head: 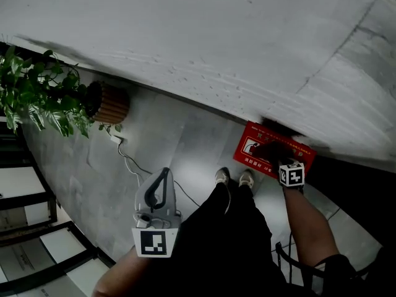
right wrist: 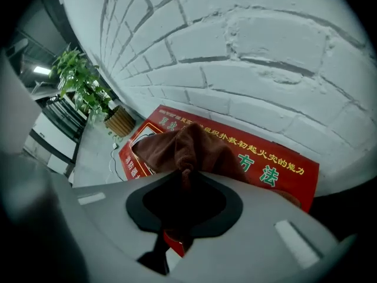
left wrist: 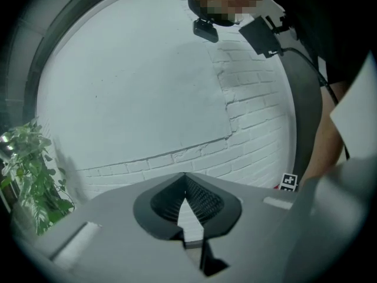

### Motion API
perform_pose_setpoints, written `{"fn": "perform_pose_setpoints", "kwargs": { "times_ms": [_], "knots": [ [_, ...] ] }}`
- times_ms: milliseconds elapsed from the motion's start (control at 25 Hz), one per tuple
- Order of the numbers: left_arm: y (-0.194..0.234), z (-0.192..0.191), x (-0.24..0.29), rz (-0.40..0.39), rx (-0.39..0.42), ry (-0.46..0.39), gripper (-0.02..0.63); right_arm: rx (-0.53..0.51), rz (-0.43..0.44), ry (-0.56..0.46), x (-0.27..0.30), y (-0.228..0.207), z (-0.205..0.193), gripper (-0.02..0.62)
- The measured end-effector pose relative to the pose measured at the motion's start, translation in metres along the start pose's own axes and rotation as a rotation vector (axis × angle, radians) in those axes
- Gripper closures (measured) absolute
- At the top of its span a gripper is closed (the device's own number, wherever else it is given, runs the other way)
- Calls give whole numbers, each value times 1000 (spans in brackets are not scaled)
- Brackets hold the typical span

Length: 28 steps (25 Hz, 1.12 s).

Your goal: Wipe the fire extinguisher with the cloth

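While the person stands facing a white-painted brick wall, both feet in pale shoes sit on a grey tiled floor, close to the wall's foot.

Task thing: a flat red fire extinguisher box printed with yellow and green characters lies on the floor, touching the base of the wall, just ahead of the shoes and to their right in the head view.

Right gripper – angled steeply down over the red box. Its jaws are pinching a dark brown terry cloth; a bunched fold runs into the throat between them, and the loose part spreads forward across the box's top face, covering part of the print. The marker cube on this gripper shows at the near edge of the box in the head view.

Left gripper – held low at the person's left side, well apart from the box, pointing at bare wall. Jaw tips pressed together, nothing caught between them; only brickwork shows through the gap behind the tips.

Surroundings: a leafy green plant in a round ribbed brown pot stands by the wall to the left. A thin white cable trails across the floor from beside the pot toward the person's legs.
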<state>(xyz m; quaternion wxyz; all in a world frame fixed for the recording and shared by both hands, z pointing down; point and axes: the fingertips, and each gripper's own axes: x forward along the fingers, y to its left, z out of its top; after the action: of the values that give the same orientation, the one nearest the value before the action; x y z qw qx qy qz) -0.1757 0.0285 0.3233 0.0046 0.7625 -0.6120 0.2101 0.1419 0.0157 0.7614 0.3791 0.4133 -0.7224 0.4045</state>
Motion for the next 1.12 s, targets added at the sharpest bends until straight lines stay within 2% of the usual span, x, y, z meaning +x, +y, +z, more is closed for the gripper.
{"fn": "perform_pose_setpoints", "kwargs": {
  "times_ms": [160,360,560,680,880,1040,1120],
  "knots": [
    [-6,-3,-6,-12,26,7,606,-69,0,-9,0,6,2,524],
    [-15,-1,3,-60,8,-20,606,-137,18,-47,-20,20,11,389],
    [-43,11,26,-184,17,-97,606,-195,-13,-179,-76,44,37,387],
    [-71,23,45,-297,31,-158,606,-183,-92,-271,-122,43,42,393],
    [-102,60,58,-414,-19,-302,606,-122,-263,-516,-219,41,63,441],
    [-134,71,67,-533,34,-375,606,-90,-413,-696,-298,34,71,494],
    [-145,69,73,-569,45,-382,606,-61,-477,-766,-331,31,73,510]
  ]
}}
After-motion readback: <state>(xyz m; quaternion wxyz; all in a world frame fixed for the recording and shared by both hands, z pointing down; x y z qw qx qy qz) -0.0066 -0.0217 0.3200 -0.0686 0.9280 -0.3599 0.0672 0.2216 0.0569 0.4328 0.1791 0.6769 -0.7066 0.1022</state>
